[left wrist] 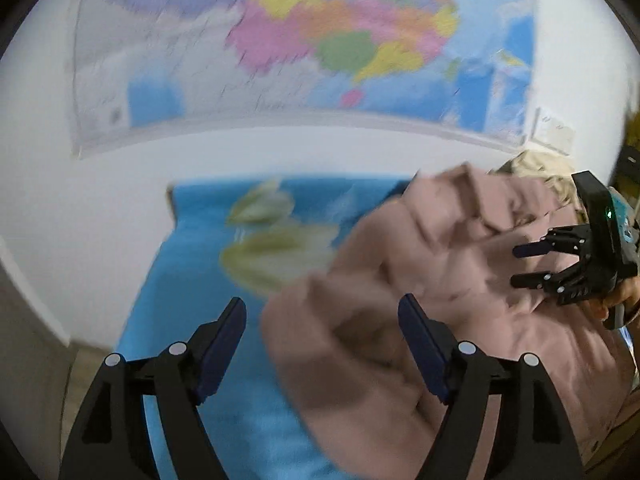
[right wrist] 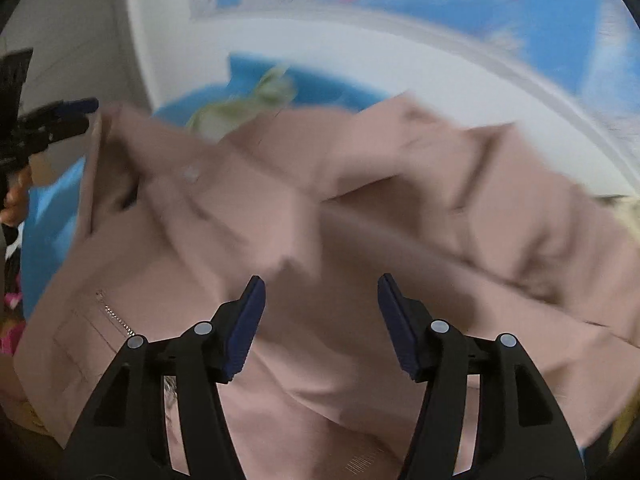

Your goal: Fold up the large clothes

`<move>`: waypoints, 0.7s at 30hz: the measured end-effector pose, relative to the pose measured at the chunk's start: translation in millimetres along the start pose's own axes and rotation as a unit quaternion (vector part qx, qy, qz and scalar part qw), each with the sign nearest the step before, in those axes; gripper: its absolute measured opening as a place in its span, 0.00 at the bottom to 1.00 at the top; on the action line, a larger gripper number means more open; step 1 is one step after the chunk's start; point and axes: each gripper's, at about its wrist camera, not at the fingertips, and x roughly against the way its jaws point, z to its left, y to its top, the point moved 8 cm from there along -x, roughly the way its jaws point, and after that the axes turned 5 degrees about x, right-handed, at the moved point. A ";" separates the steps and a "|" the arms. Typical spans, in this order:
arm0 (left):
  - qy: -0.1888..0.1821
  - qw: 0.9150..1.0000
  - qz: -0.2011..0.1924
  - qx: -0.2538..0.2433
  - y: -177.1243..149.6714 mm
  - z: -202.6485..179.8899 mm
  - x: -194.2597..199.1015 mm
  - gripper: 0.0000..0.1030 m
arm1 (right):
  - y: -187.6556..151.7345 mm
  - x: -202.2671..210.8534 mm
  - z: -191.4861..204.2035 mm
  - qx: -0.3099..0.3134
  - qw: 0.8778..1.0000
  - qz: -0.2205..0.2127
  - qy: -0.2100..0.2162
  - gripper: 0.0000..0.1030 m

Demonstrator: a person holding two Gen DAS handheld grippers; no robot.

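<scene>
Blue bedsheet below wall map

A colourful map hangs on the white wall above a blue surface.

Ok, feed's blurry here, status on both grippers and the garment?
Left gripper open, empty. Right gripper open, empty. Pink jacket rumpled on blue sheet, unfolded. Yellowish garment behind.

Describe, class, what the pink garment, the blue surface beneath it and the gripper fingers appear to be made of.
Pink garment: matte woven cloth, probably a jacket; it creases softly and carries a metal-looking zip.
Blue surface: likely printed fabric, with a pale leaf pattern; blur leaves this open.
Fingers: black rigid plastic, seemingly, with ribbed dark-blue pads that may be rubber.
</scene>
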 end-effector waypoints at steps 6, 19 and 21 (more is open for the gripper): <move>-0.026 0.997 0.068 0.035 -49.2 10.3 -18.9 0.73 | -8.3 -25.8 10.5 -0.002 0.999 0.036 -0.002 0.58; -0.063 0.997 0.023 0.047 -11.0 33.9 38.4 0.02 | 44.4 27.4 148.7 0.089 0.980 -0.056 0.168 0.81; -0.062 0.997 0.015 0.034 -0.4 29.8 48.3 0.02 | 55.8 17.8 186.8 0.112 0.970 -0.051 0.211 0.86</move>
